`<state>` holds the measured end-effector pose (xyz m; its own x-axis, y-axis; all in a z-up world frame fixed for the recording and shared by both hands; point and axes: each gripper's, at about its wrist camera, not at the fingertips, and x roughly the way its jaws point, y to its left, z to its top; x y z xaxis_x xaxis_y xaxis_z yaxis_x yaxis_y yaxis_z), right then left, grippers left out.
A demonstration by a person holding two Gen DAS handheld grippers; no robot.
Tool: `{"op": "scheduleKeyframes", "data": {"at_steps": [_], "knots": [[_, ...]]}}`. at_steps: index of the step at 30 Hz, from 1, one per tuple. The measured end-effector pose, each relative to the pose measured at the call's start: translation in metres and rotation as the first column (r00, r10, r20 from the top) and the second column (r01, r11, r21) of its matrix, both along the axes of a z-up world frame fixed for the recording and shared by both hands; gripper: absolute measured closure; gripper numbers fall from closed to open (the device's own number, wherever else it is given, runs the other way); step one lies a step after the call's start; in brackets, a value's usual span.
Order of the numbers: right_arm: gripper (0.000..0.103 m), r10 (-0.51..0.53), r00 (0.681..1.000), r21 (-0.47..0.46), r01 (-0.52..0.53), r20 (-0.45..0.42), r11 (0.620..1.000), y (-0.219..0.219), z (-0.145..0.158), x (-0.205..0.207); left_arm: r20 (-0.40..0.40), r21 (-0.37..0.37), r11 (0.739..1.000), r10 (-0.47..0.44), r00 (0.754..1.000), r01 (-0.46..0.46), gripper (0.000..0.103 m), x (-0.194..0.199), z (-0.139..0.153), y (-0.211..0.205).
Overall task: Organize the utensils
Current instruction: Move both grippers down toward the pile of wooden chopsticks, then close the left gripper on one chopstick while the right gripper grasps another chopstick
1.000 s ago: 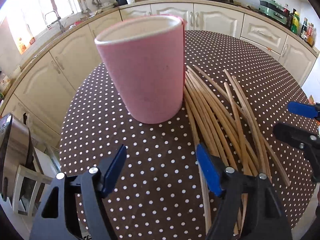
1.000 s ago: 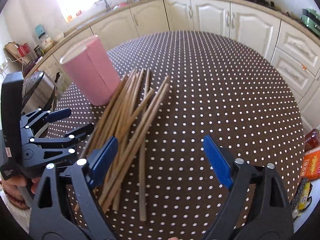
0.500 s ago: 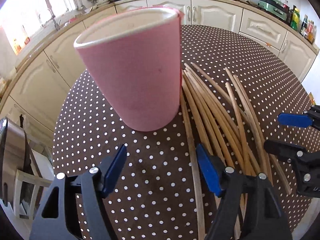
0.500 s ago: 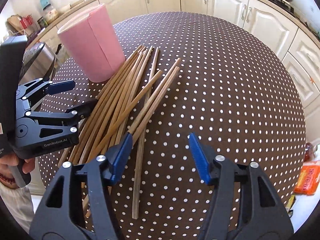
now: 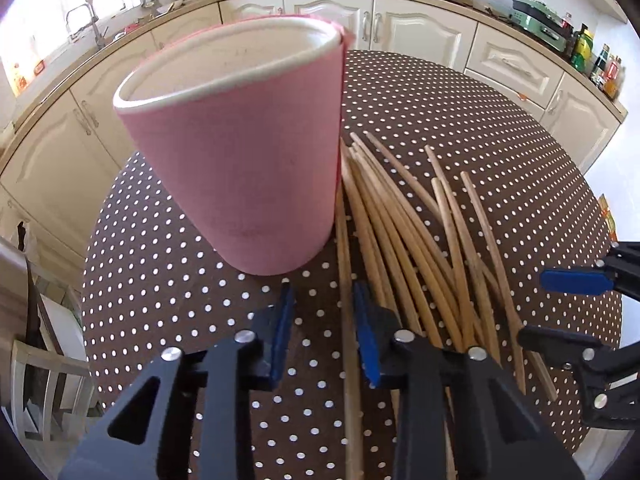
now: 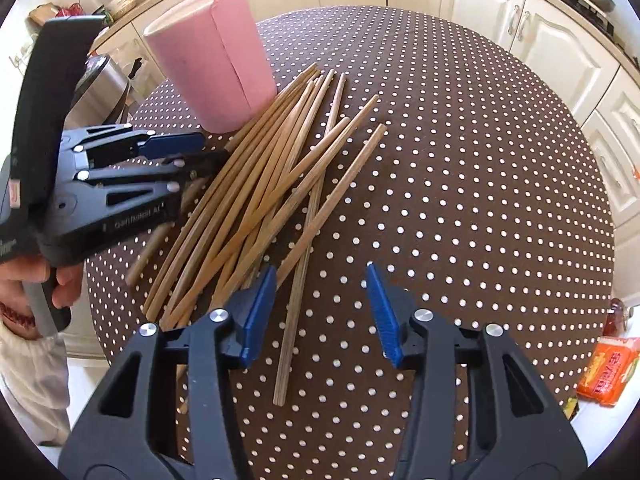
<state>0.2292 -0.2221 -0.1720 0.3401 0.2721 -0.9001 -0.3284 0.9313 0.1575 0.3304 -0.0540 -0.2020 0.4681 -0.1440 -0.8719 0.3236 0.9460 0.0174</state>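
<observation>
A tall pink cup stands upright and empty on the round brown dotted table. Several wooden chopsticks lie fanned on the cloth beside it. My left gripper hovers just in front of the cup's base. Its jaws are closing, with the leftmost chopstick between them near the right pad, and they are not pressed on it. My right gripper is over the near ends of the chopsticks, its jaws closing with one stick between them, untouched.
Cream kitchen cabinets curve around the table, with a hob and pans behind. An orange packet lies beyond the table's right edge. A metal appliance and a chair stand off the left edge. A hand holds the left gripper.
The left gripper moved closer to the cup and its jaws narrowed sharply around one chopstick. The right gripper's jaws narrowed too, and it tilted over the chopsticks' near ends.
</observation>
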Motion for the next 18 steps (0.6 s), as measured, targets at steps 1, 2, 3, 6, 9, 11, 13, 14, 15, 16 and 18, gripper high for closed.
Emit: {"op": "scheduleKeyframes", "data": {"at_steps": [1, 2, 3, 6, 9, 11, 13, 14, 15, 16, 18], "knots": [[0.057, -0.002, 1.0, 0.018, 0.002, 0.002, 1.0, -0.006, 0.002, -0.005, -0.006, -0.008, 1.0, 0.004, 1.0, -0.004, 0.077, 0.0, 0.0, 0.003], [0.057, 0.001, 1.0, 0.028, -0.001, 0.004, 1.0, -0.009, 0.003, -0.009, -0.009, -0.015, 1.0, 0.004, 1.0, -0.004, 0.077, -0.002, 0.0, 0.01], [0.057, 0.004, 1.0, 0.021, -0.004, 0.003, 1.0, -0.011, 0.003, -0.011, -0.009, -0.017, 1.0, 0.003, 1.0, -0.003, 0.077, -0.005, -0.002, 0.013], [0.064, 0.004, 1.0, 0.02, -0.003, -0.012, 1.0, -0.011, -0.002, -0.015, -0.004, -0.011, 1.0, 0.008, 1.0, -0.008, 0.077, -0.007, -0.003, 0.013], [0.068, 0.0, 1.0, 0.009, 0.0, -0.007, 1.0, -0.005, -0.005, -0.008, 0.005, 0.001, 1.0, 0.017, 1.0, -0.017, 0.077, -0.011, -0.005, 0.011], [0.069, -0.009, 1.0, 0.004, 0.009, -0.004, 1.0, -0.004, -0.005, 0.0, 0.007, -0.001, 1.0, 0.022, 1.0, -0.022, 0.078, -0.012, -0.005, 0.009], [0.07, -0.014, 1.0, -0.021, 0.015, 0.004, 1.0, 0.001, -0.005, 0.016, 0.001, -0.016, 1.0, 0.022, 1.0, -0.022, 0.092, -0.019, -0.006, 0.008], [0.07, -0.019, 1.0, -0.019, 0.019, 0.0, 1.0, 0.001, -0.004, 0.022, -0.009, -0.032, 0.999, 0.022, 1.0, -0.023, 0.095, -0.02, -0.006, 0.007], [0.07, -0.019, 1.0, -0.025, 0.019, -0.001, 1.0, 0.002, -0.005, 0.027, -0.014, -0.04, 0.999, 0.022, 1.0, -0.022, 0.096, -0.02, -0.007, 0.007], [0.071, -0.018, 1.0, -0.032, 0.018, -0.002, 0.999, 0.003, -0.005, 0.033, -0.014, -0.04, 0.999, 0.021, 1.0, -0.022, 0.096, -0.022, -0.007, 0.004], [0.074, -0.019, 1.0, -0.036, 0.019, -0.013, 0.999, 0.005, -0.005, 0.048, -0.019, -0.045, 0.999, 0.023, 1.0, -0.024, 0.097, -0.023, -0.008, 0.004]]}}
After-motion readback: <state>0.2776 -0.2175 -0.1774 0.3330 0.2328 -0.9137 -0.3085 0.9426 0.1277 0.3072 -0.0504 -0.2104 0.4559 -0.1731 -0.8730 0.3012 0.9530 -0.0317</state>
